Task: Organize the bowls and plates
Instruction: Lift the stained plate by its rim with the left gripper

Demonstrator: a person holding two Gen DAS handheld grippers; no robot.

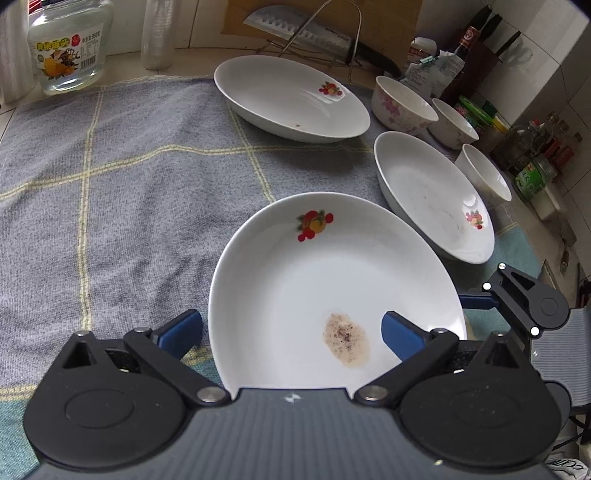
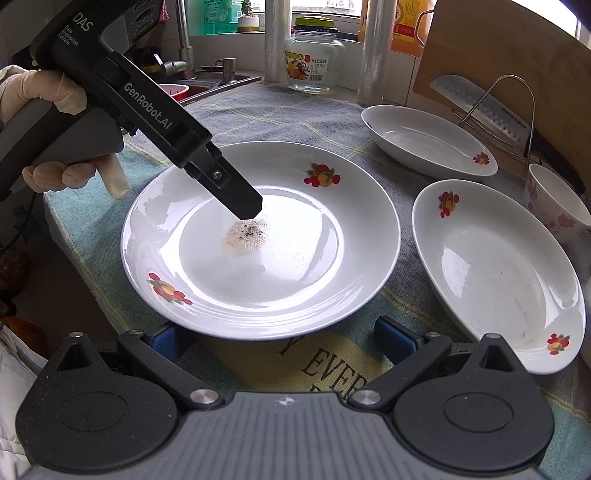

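Plates and bowls lay spread across a checked cloth. The left gripper had its fingers spread wide, one outside the rim of the stained plate and one above its well, gripping nothing. The right gripper was spread too, just beside that plate's near rim. Two more plates and three bowls sat further back.

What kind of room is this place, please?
Most likely a home kitchen: a sink with a faucet, a cleaver on a wire rack, and sauce bottles beside the wall.
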